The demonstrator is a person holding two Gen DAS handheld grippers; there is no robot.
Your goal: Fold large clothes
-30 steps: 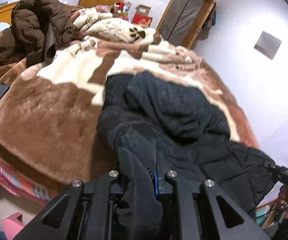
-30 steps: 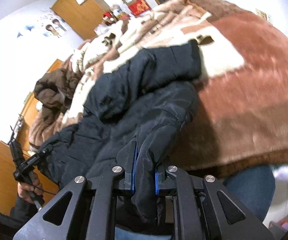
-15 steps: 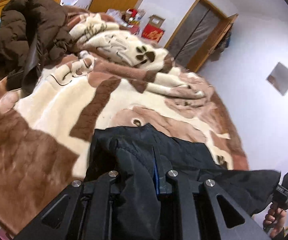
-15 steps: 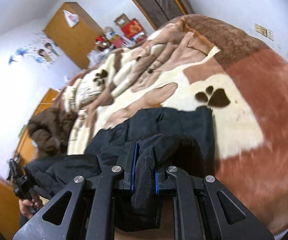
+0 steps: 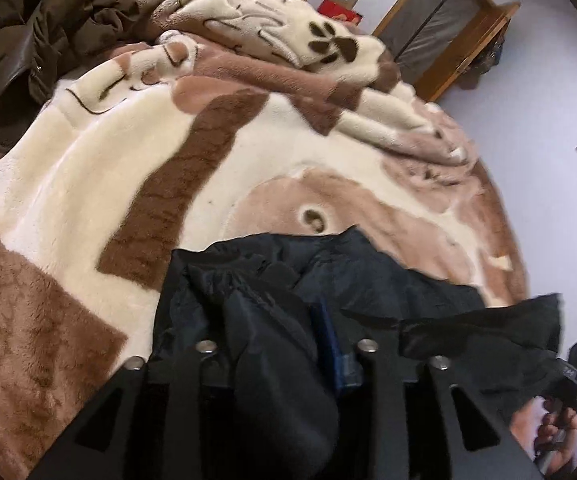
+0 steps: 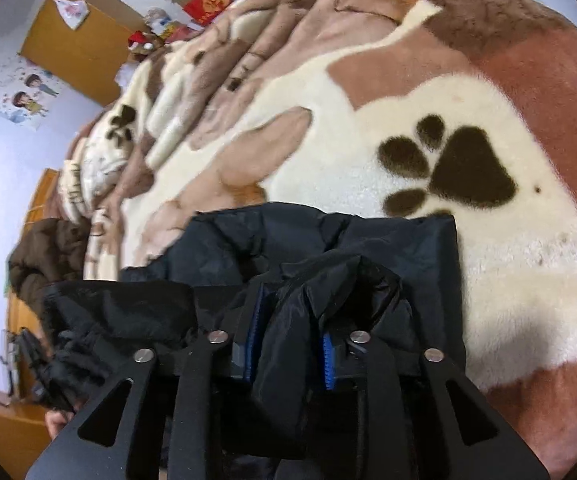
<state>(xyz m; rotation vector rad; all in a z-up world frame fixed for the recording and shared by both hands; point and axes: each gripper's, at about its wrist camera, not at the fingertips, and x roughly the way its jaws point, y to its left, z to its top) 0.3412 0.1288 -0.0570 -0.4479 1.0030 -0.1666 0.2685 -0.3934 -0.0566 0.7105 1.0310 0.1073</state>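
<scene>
A black padded jacket [image 5: 368,276] lies on a brown and cream paw-print blanket [image 5: 88,184] on a bed. My left gripper [image 5: 284,344] is shut on a bunched fold of the jacket's edge, held over the garment. My right gripper [image 6: 288,344] is shut on another fold of the same jacket [image 6: 328,236], also carried over it. The fabric hides most of both pairs of fingers. The right gripper's handle and the person's hand show at the left wrist view's lower right [image 5: 568,384].
A brown puffer coat [image 5: 40,40] lies heaped at the bed's far left. Rumpled blanket folds [image 5: 288,40] rise at the head of the bed. A wooden door [image 5: 440,28], a wardrobe [image 6: 76,48] and red boxes [image 6: 208,0] stand beyond.
Both grippers have carried the jacket's near edge up and forward over the garment, toward the head of the bed. The jacket now looks doubled over and shorter.
</scene>
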